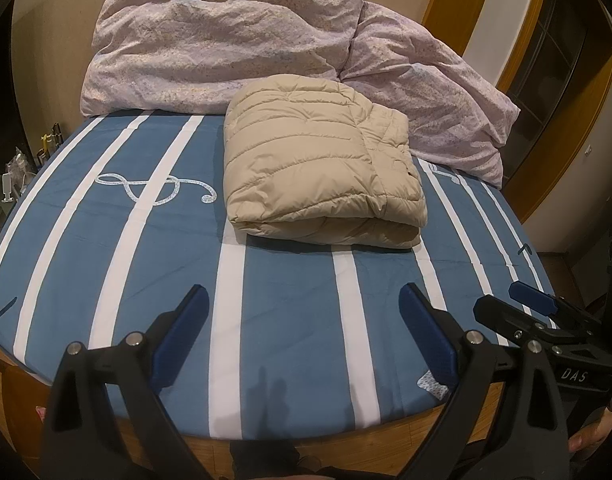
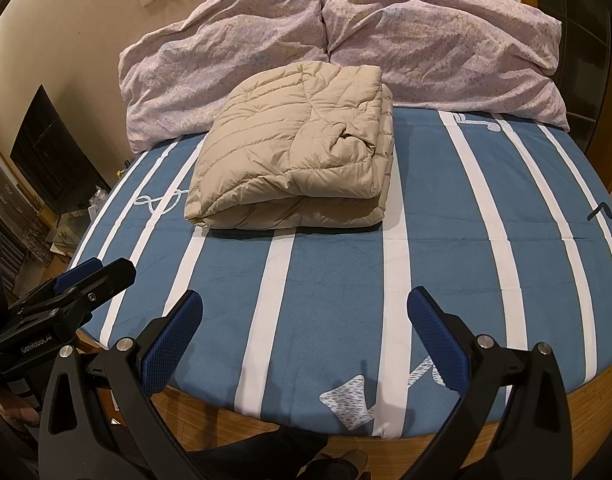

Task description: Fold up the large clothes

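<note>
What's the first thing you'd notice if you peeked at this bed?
A puffy beige jacket, folded into a fat bundle, sits in the middle of the blue-and-white striped sheet. Behind it, crumpled pink pillows lean against the wall. Near the bed's front edge, the left gripper and right gripper wait, open and empty.

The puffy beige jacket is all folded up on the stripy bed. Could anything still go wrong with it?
A few things might. The folded beige quilted puffer jacket looks springy, and one bunched flap on top could pop open. It lies close to the crumpled lilac floral duvet, which might slump onto it. Both the left hand-held gripper and the right hand-held gripper hang open and apart from it, so nothing presses the folds flat.
</note>
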